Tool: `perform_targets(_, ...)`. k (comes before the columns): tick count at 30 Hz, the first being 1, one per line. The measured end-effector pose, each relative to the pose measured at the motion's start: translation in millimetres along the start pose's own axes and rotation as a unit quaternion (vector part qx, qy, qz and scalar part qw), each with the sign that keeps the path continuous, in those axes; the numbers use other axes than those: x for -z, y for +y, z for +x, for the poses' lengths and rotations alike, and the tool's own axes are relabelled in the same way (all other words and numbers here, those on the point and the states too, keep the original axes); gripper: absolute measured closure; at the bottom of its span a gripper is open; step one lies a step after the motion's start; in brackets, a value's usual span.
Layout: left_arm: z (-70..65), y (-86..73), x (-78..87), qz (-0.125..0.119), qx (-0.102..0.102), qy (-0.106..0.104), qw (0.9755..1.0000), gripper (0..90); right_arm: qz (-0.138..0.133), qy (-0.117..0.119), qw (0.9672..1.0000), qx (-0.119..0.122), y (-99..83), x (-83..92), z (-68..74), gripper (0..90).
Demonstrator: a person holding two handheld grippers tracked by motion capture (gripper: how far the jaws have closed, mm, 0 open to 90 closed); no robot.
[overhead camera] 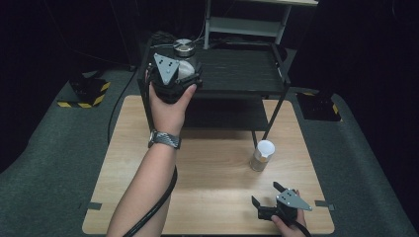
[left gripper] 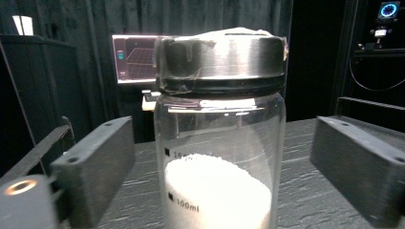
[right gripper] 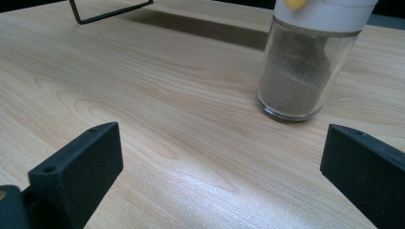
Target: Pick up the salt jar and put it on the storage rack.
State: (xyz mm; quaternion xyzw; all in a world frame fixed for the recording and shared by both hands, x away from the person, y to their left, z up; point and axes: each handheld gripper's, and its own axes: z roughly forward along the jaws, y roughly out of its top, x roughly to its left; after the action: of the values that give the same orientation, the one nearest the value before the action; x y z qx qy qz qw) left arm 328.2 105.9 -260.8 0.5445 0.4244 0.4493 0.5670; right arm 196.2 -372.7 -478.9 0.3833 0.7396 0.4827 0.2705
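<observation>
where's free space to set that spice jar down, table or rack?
Rack top: bare right of the metal-lidded jar, which crowds the left corner with the left gripper open around it. Table: bare left of the spice jar; its near right corner holds the right gripper.

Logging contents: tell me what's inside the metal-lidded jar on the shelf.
The jar holds white grains, heaped just above its lower printed mark. The lid hides whatever sits under it.
</observation>
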Motion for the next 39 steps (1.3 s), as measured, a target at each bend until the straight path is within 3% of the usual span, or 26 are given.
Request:
perform_targets(16, 9.1, -8.2, 24.0, -0.015, -0.007, -0.014, 0.9998, 0.3, 0.002, 0.000, 1.0000, 0.004, 0.8, -0.7, 0.8, 0.4)
perform_targets(27, 17.9, -33.3, 58.4, -0.019, -0.004, -0.032, 0.9993, 0.3, 0.004, -0.002, 1.0000, 0.008, 1.4, -0.8, 2.0, 0.4)
perform_targets(39, 18.3, -57.3, 90.4, -0.017, -0.003, -0.046, 0.9988, 0.3, 0.005, -0.001, 0.9999, 0.012, 1.6, -0.8, 3.3, 0.3)
